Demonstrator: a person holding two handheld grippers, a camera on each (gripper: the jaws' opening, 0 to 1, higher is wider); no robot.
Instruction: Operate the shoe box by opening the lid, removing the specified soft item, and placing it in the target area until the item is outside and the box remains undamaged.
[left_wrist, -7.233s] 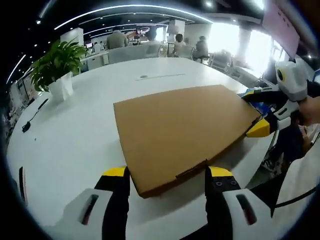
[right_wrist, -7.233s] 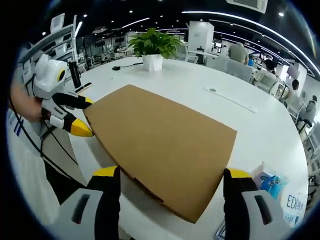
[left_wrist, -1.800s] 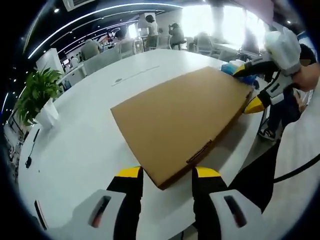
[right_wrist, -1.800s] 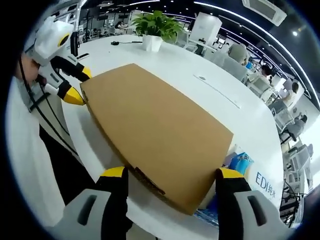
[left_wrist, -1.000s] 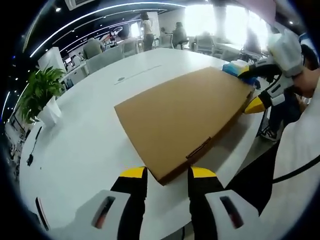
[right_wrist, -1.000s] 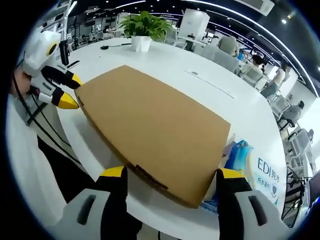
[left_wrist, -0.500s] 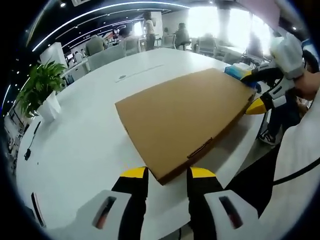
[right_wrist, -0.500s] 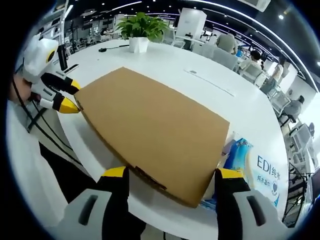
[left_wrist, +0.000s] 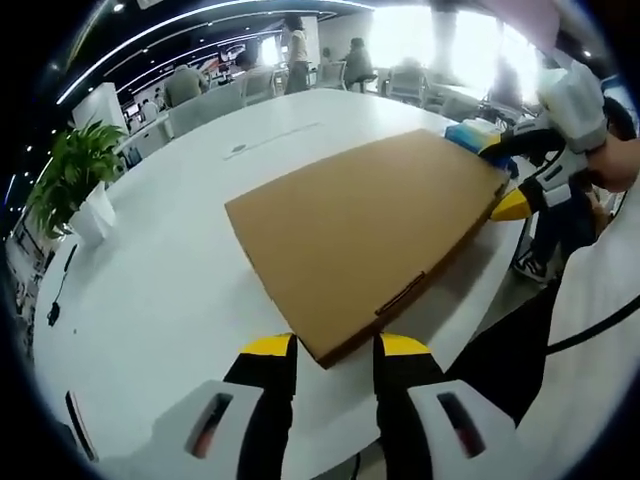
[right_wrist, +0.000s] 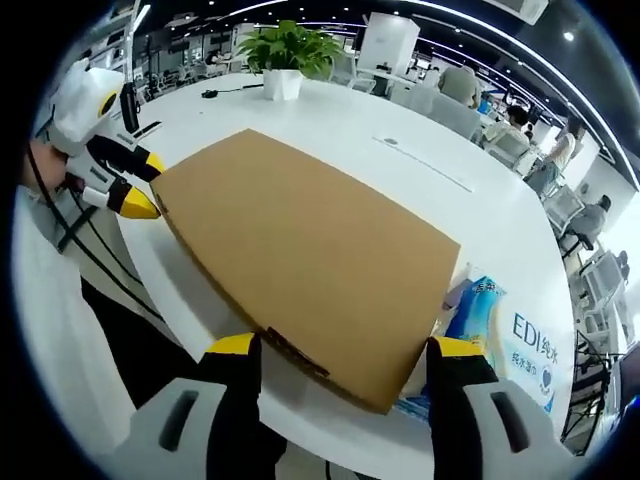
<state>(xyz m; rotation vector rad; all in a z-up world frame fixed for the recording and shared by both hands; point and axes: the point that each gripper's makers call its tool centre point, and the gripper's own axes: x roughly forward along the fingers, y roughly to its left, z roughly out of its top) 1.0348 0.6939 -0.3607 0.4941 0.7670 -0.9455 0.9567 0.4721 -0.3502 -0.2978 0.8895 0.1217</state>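
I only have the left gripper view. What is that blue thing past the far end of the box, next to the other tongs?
Observer: It is a blue pack lying on the table beside the end of the box. White lettering on it starts with "EDI".
Operator: Is the right tongs clamped on the box yet?
Observer: No. In the right gripper view its jaws stand wide apart, with the box's near corner in the gap between them.
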